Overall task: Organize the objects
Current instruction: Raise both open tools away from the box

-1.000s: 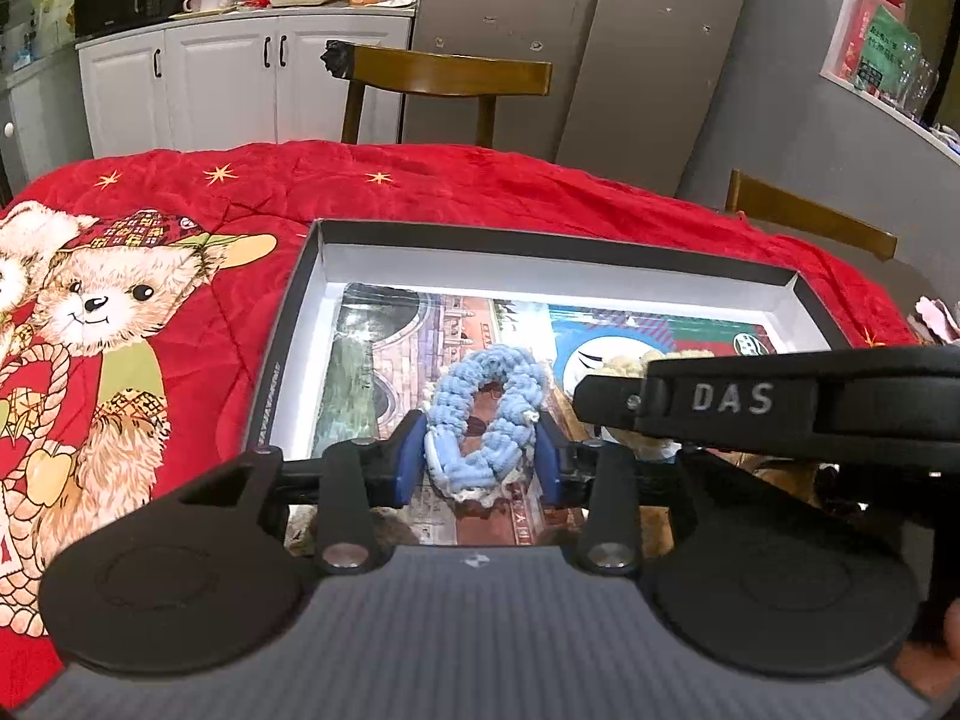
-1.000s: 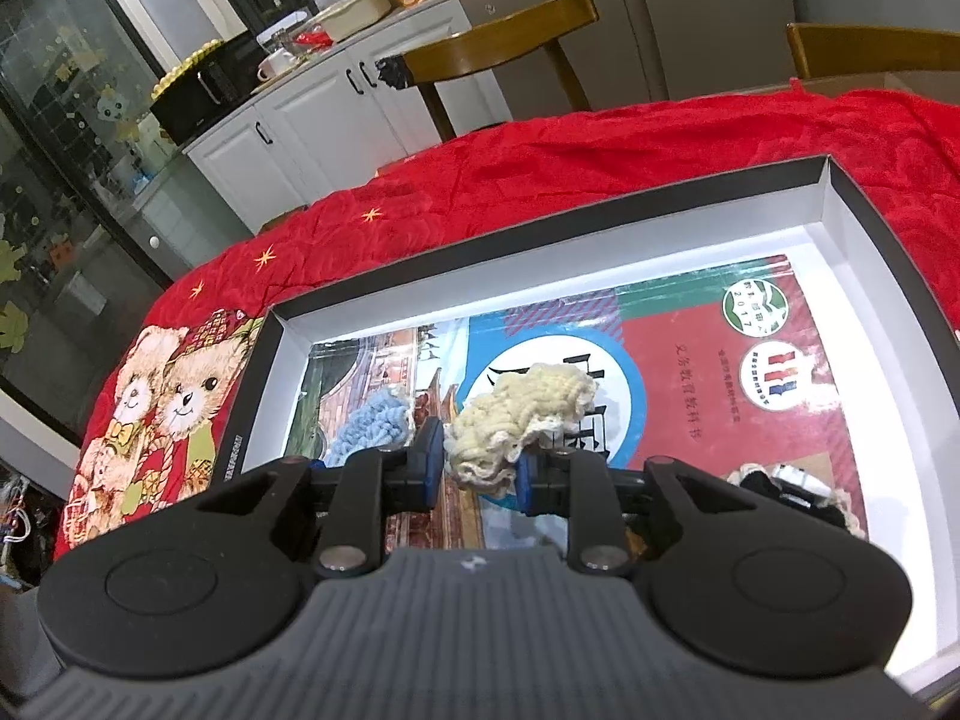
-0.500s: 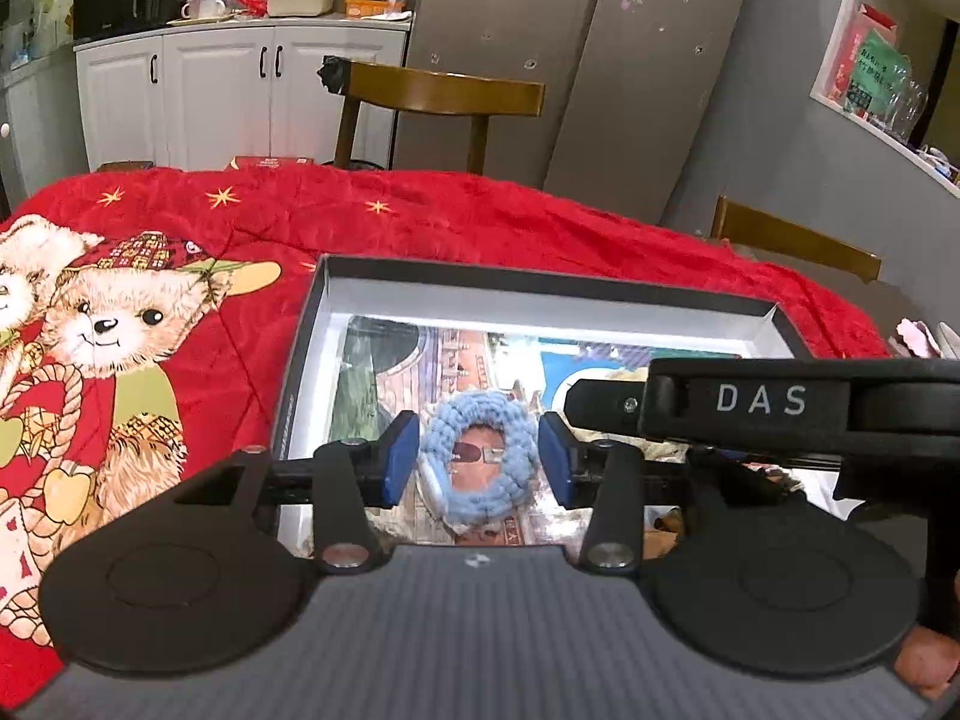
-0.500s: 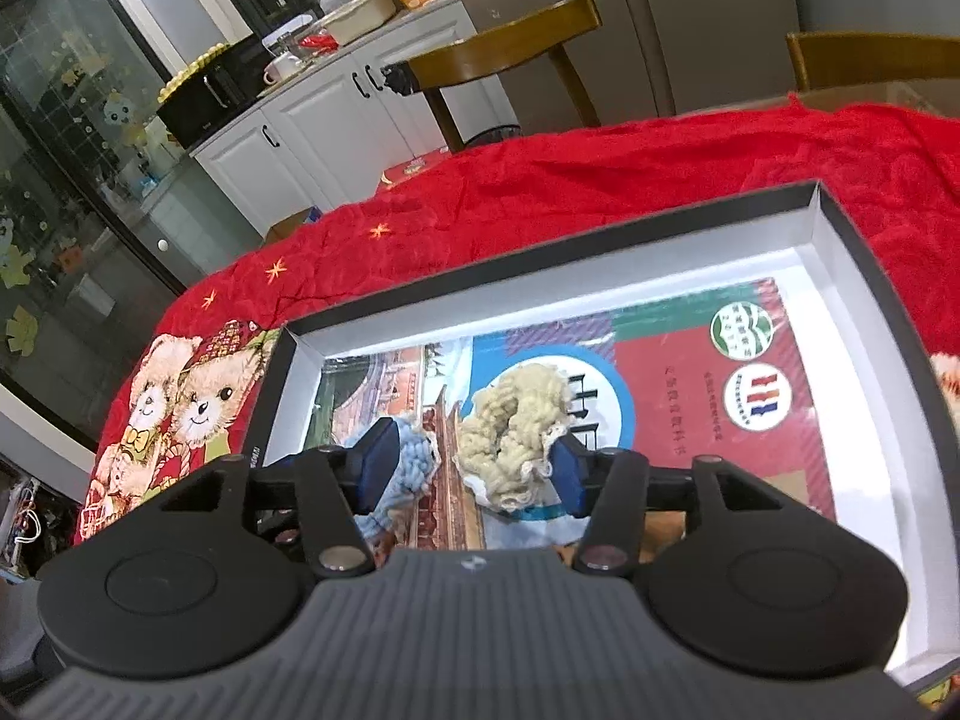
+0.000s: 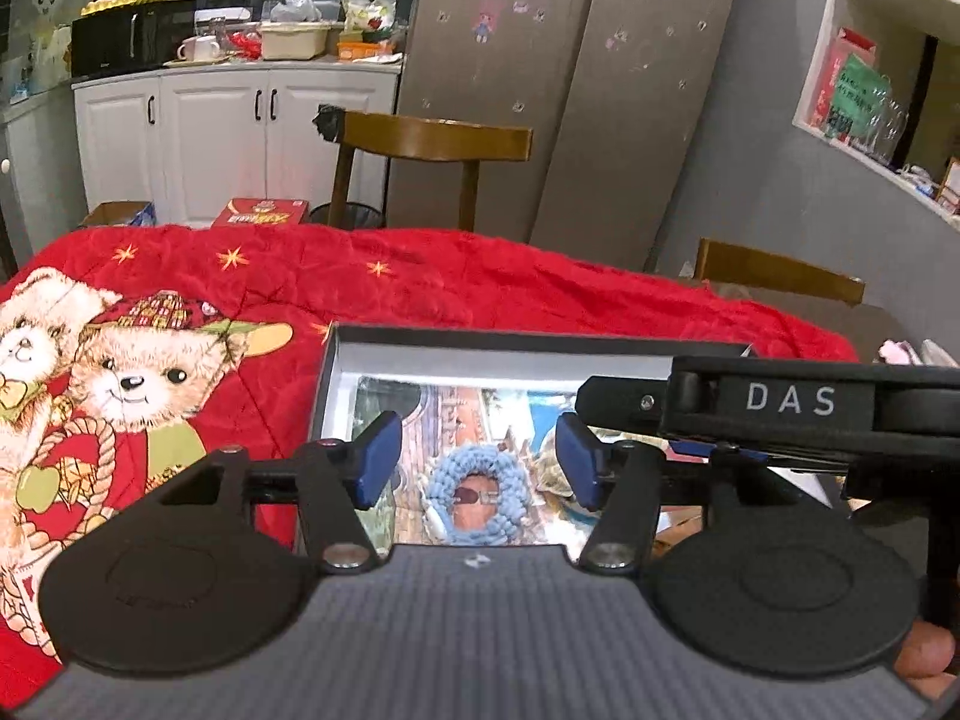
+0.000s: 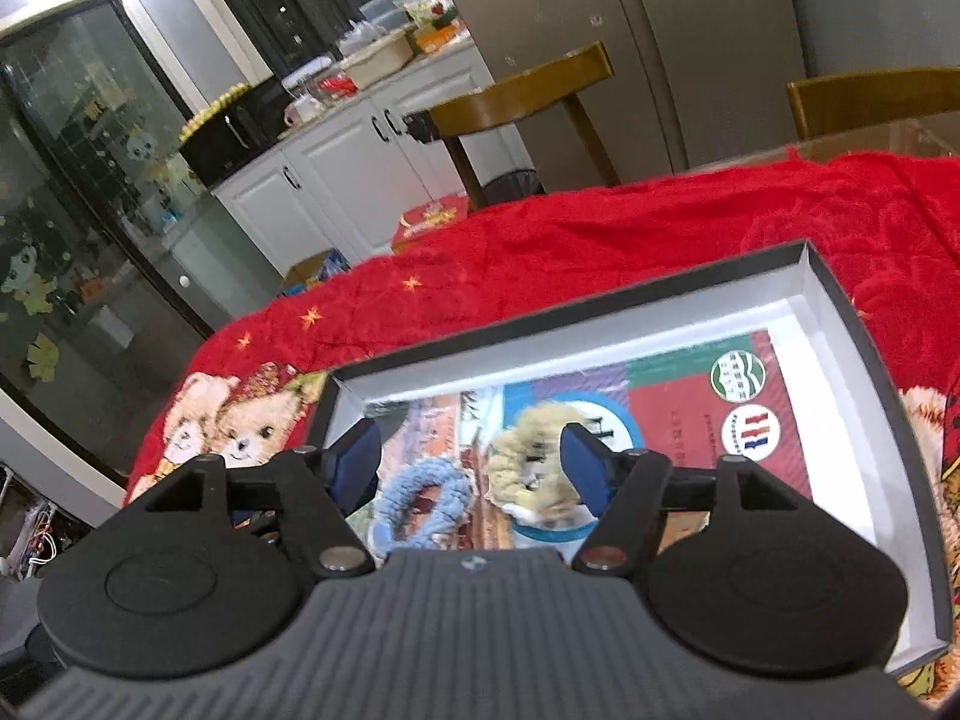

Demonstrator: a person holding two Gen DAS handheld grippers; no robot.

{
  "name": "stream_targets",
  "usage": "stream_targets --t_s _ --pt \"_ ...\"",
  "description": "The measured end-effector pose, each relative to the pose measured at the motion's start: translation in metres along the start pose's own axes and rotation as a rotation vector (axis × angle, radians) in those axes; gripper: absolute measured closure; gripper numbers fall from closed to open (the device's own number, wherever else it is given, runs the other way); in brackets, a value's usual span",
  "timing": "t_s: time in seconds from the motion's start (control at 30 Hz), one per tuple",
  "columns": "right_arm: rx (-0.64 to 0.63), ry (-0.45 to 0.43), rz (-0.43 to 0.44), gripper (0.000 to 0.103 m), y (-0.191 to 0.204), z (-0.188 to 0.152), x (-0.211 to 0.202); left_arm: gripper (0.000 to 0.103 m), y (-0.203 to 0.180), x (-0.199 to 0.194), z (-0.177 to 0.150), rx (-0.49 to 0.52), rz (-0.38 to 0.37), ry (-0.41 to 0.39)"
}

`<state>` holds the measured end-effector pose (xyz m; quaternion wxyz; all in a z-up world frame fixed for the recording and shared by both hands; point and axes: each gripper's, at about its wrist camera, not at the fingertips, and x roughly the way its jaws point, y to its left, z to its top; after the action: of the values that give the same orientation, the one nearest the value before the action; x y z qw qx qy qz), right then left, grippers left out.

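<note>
A blue knitted scrunchie (image 5: 478,495) lies flat in the shallow black-rimmed box (image 5: 510,341) on a printed sheet. My left gripper (image 5: 477,459) hovers above it, its jaws opening, blue pads well clear of the ring on both sides. Beside it lies a cream knitted scrunchie (image 6: 534,462); the blue scrunchie (image 6: 420,501) shows to its left in the right wrist view. My right gripper (image 6: 471,465) hangs over the box (image 6: 840,294), jaws opening, neither pad pressing on the cream ring. The right gripper's body crosses the left wrist view at the right.
The box sits on a red bear-print quilt (image 5: 180,372) covering the table. Two wooden chairs (image 5: 432,144) stand behind it, with white cabinets (image 5: 228,138) and a fridge beyond. A shelf unit (image 5: 888,78) is at the right. A small object lies in the box's near right part, mostly hidden.
Both grippers let go of their scrunchies, which now lie in the box, and both rose and drew back while their jaws spread apart.
</note>
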<state>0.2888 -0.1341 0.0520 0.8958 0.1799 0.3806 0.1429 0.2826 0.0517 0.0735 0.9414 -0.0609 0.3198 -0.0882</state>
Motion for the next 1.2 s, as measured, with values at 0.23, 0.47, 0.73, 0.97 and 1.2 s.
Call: stream_targets --t_s 0.23,0.47,0.73,0.97,1.2 --pt "-0.026 -0.080 0.030 0.026 0.014 0.005 -0.034 0.036 -0.005 -0.033 0.010 0.020 -0.027 -0.082" --pt "-0.033 -0.185 0.097 0.024 0.031 0.006 -0.080 0.030 -0.007 -0.083 0.018 0.049 -0.043 -0.206" --pt "-0.037 -0.307 0.098 0.020 0.041 -0.003 -0.149 0.023 -0.025 -0.130 0.018 0.043 -0.048 -0.241" --pt "-0.091 -0.390 0.011 0.015 0.038 -0.017 -0.207 0.023 -0.044 -0.172 -0.005 0.010 -0.036 -0.248" --pt "-0.131 -0.433 -0.028 0.008 0.042 -0.056 -0.216 0.022 -0.043 -0.212 -0.043 0.004 -0.052 -0.249"
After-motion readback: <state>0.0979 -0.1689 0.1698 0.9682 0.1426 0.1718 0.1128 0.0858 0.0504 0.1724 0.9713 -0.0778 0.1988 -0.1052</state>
